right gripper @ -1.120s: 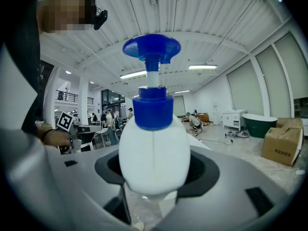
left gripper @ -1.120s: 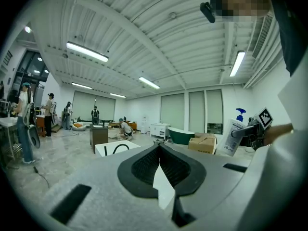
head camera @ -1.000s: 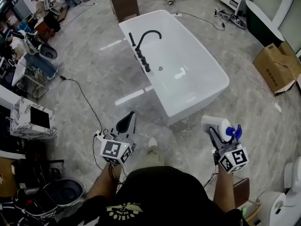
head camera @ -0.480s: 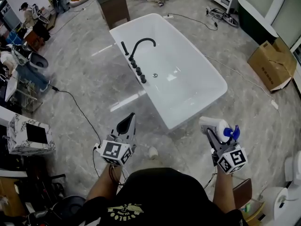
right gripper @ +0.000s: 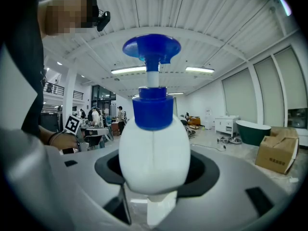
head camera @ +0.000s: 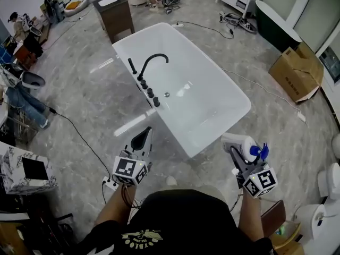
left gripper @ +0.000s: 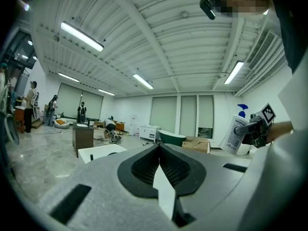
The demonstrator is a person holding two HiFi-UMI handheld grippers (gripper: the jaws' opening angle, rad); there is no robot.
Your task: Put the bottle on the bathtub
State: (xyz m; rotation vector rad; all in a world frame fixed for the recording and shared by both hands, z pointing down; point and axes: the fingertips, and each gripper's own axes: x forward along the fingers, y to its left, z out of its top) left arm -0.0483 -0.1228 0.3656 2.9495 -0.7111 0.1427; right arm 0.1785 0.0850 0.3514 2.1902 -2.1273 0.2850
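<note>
A white pump bottle (head camera: 244,146) with a blue pump head sits clamped in my right gripper (head camera: 238,152), held over the floor just right of the bathtub's near end. In the right gripper view the bottle (right gripper: 154,158) fills the middle, pump upward, jaws shut on its body. The white freestanding bathtub (head camera: 234,97) stands ahead, with a black faucet (head camera: 149,65) on its left rim. My left gripper (head camera: 142,138) hangs over the floor left of the tub's near corner, jaws shut and nothing between them. The left gripper view shows the bottle (left gripper: 237,131) at far right.
A dark wooden cabinet (head camera: 112,16) stands beyond the tub. A cardboard box (head camera: 296,70) and a dark green tub (head camera: 273,17) lie at the right. Cables (head camera: 79,137) run over the marble floor at left. A white toilet (head camera: 326,187) is at the lower right. People work at the far left.
The bathtub has shifted down and left in the head view as I move closer. Both grippers keep their poses, the right one still holding the bottle.
</note>
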